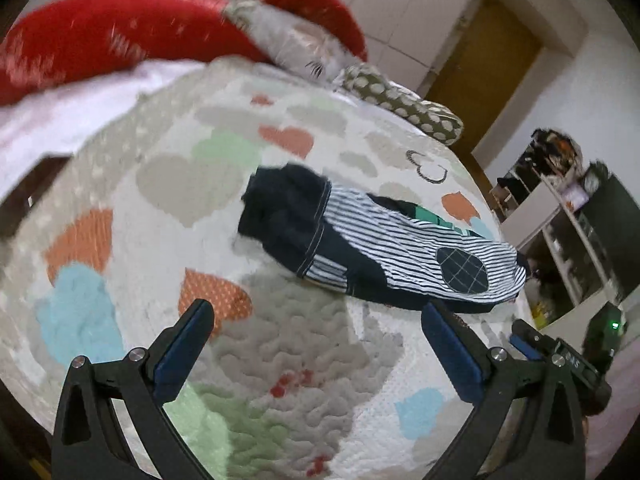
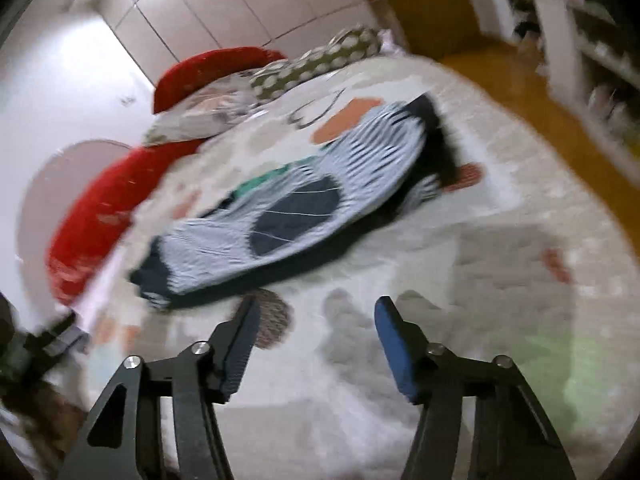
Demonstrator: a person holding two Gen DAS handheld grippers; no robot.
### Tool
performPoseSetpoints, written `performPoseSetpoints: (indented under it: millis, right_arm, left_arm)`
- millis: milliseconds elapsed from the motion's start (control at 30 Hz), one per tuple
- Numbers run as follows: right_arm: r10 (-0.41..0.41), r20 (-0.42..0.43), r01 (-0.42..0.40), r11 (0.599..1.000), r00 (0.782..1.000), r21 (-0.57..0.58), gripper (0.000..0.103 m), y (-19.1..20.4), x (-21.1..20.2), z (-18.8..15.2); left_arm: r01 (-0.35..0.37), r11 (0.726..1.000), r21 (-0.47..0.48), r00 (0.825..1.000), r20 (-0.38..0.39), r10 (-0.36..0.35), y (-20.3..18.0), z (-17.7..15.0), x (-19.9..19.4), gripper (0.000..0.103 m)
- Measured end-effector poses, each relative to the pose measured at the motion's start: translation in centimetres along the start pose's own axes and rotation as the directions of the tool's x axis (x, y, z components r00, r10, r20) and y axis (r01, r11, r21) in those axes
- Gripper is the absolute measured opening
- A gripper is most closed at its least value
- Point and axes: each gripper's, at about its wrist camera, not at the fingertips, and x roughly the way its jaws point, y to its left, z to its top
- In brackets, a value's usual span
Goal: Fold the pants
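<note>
The striped pants (image 1: 384,248) lie bunched on the bed's quilt (image 1: 160,184), dark waistband toward the red pillows (image 1: 100,40), a dark oval patch facing up. The left gripper (image 1: 316,344) hovers just short of the pants, jaws wide and holding nothing. The right gripper (image 2: 316,340) is also above the quilt near the pants (image 2: 296,200), jaws wide and holding nothing.

red pillows (image 1: 80,44), heart-print quilt (image 1: 168,184)

Stripes and navy on hearts

We see navy-and-white striped pants (image 1: 384,248) with a grid-lined navy patch on the quilt (image 1: 160,184) of orange, green, blue, grey hearts.
</note>
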Motion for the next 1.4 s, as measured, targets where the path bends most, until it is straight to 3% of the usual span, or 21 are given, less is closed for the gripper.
performPoseSetpoints:
  millis: [67, 200, 467, 533, 567, 867, 1000, 1300, 1333, 1400]
  right_arm:
    - [0.061, -0.022, -0.06, 0.996, 0.998, 0.064, 0.053, -0.5, 1.0, 1.0]
    - [0.18, -0.048, -0.167, 0.966, 0.982, 0.199, 0.05, -1.7, 2.9, 2.6]
    - [0.096, -0.105, -0.073, 0.976, 0.99, 0.204, 0.049, -0.8, 6.4, 4.9]
    - [0.077, -0.119, -0.049, 0.975, 0.99, 0.216, 0.025, -1.2, 7.1, 5.2]
    - [0.073, -0.125, -0.044, 0.975, 0.99, 0.216, 0.007, -1.3, 7.3, 5.4]
    - [0.09, -0.056, -0.084, 0.992, 0.994, 0.098, 0.004, 1.2, 4.9, 7.3]
    - [0.161, -0.041, -0.155, 0.982, 0.986, 0.11, 0.004, 1.8, 3.8, 8.2]
    - [0.163, -0.017, -0.161, 0.984, 0.986, 0.069, 0.004, 3.1, 2.8, 9.6]
    - [0.162, -0.014, -0.161, 0.985, 0.987, 0.066, 0.004, 3.1, 2.7, 9.5]
    - [0.16, -0.012, -0.159, 0.986, 0.987, 0.057, 0.004, 3.2, 2.4, 9.4]
  left_arm:
    - [0.022, 1.0, -0.016, 0.999, -0.032, -0.022, -0.2, -0.2, 0.9, 0.103]
    - [0.062, 0.997, -0.045, 0.994, -0.091, -0.066, -0.9, 0.3, 3.3, 0.099]
    - [0.103, 0.993, -0.061, 0.985, -0.131, -0.111, -2.2, 1.5, 5.7, 0.099]
    - [0.125, 0.99, -0.069, 0.98, -0.149, -0.134, -2.4, 1.7, 6.1, 0.099]
    - [0.136, 0.988, -0.073, 0.977, -0.156, -0.146, -2.5, 1.8, 6.3, 0.099]
    - [0.235, 0.965, -0.114, 0.944, -0.209, -0.255, -4.1, 1.5, 7.6, 0.099]
    - [0.251, 0.963, -0.096, 0.94, -0.212, -0.266, -5.0, 1.8, 7.6, 0.099]
    - [0.358, 0.918, -0.17, 0.88, -0.267, -0.393, -7.4, 1.9, 10.2, 0.099]
    - [0.362, 0.916, -0.173, 0.878, -0.266, -0.398, -7.4, 2.1, 10.4, 0.099]
    - [0.335, 0.928, -0.163, 0.891, -0.264, -0.368, -7.4, 2.4, 11.1, 0.099]
